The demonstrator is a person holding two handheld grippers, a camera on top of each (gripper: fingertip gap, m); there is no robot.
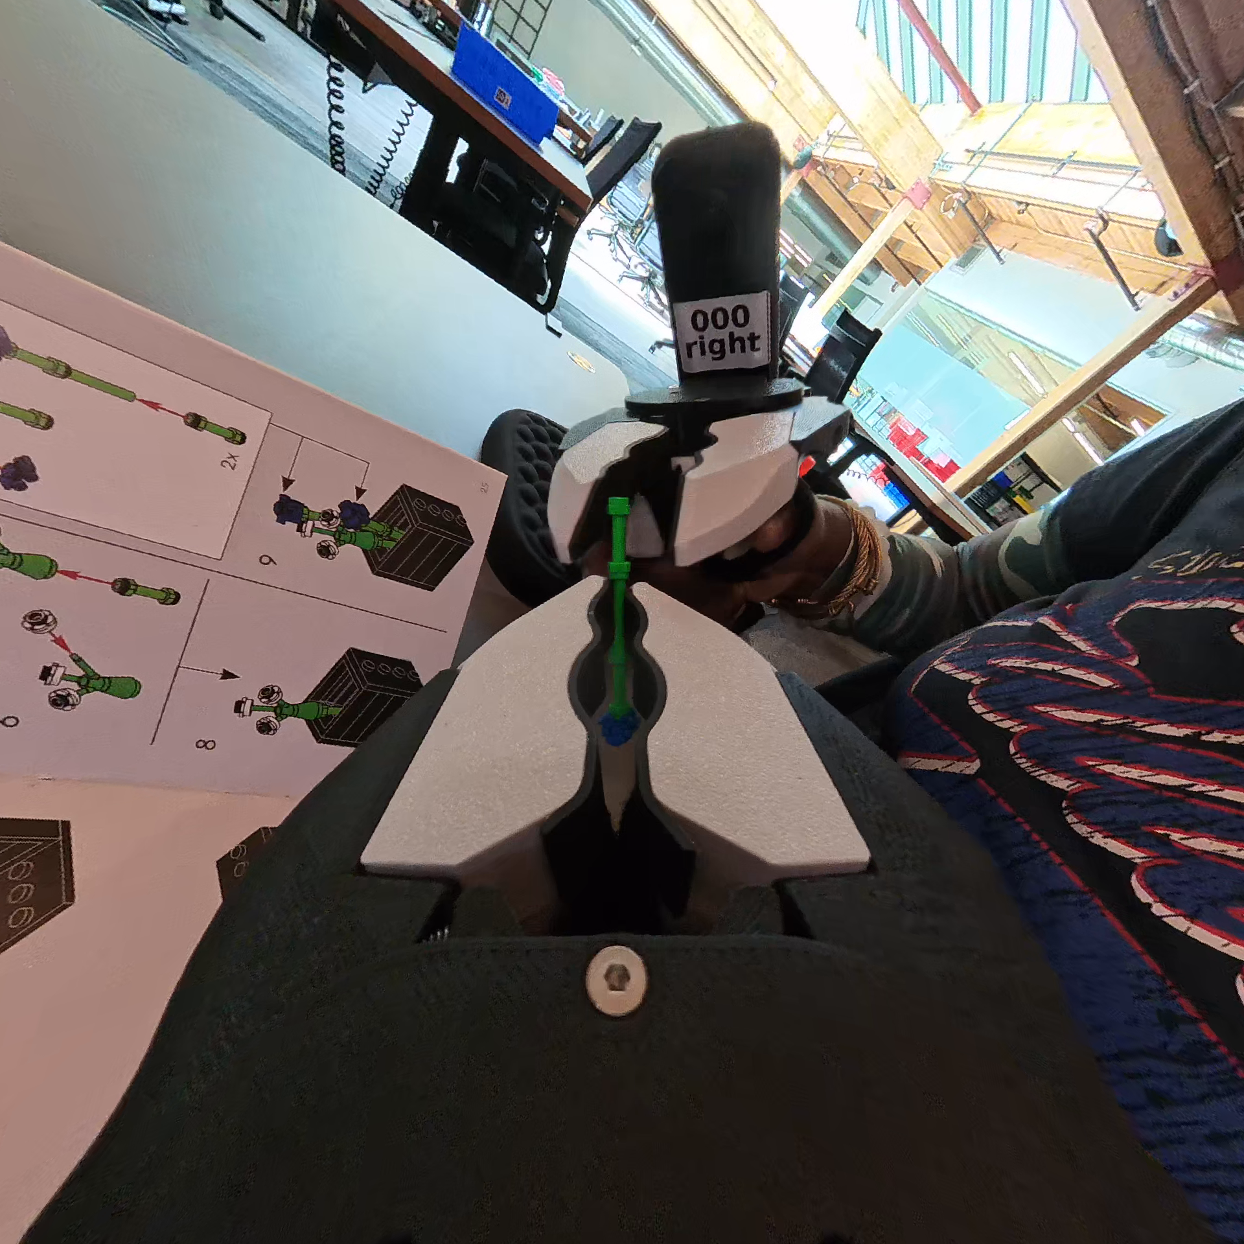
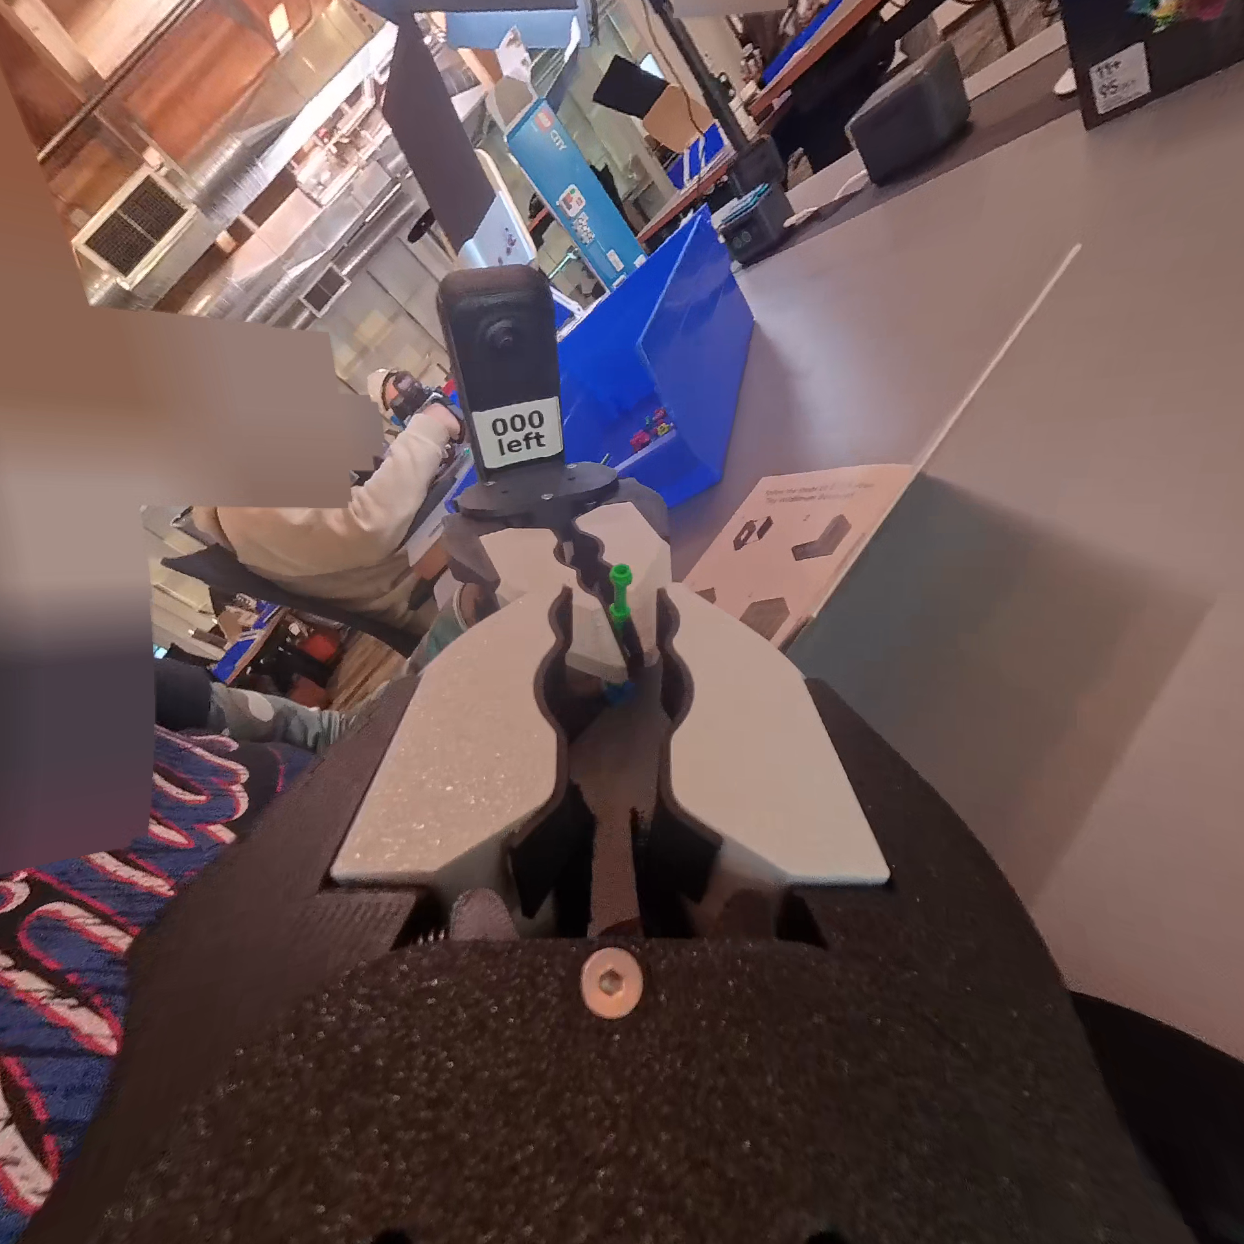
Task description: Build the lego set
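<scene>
My left gripper [image 1: 618,587] is shut on a thin green lego stem [image 1: 616,538] that has a small blue flower [image 1: 616,728] at its near end, between the fingers. The stem sticks out past the fingertips toward my right gripper [image 1: 663,546], which faces it closely. In the right wrist view my right gripper [image 2: 614,596] is open. The left gripper [image 2: 626,663] pokes in between its fingers with the green stem [image 2: 619,592] and blue flower [image 2: 620,693]. The right gripper's fingers do not close on the stem.
An open instruction booklet [image 1: 202,538] lies on the grey table [image 1: 202,235] to the left; it also shows in the right wrist view [image 2: 808,559]. A blue bin [image 2: 673,377] with loose pieces stands behind. A black box [image 2: 1144,60] and a grey block [image 2: 909,128] sit far right. A person's patterned shirt [image 1: 1077,808] is close.
</scene>
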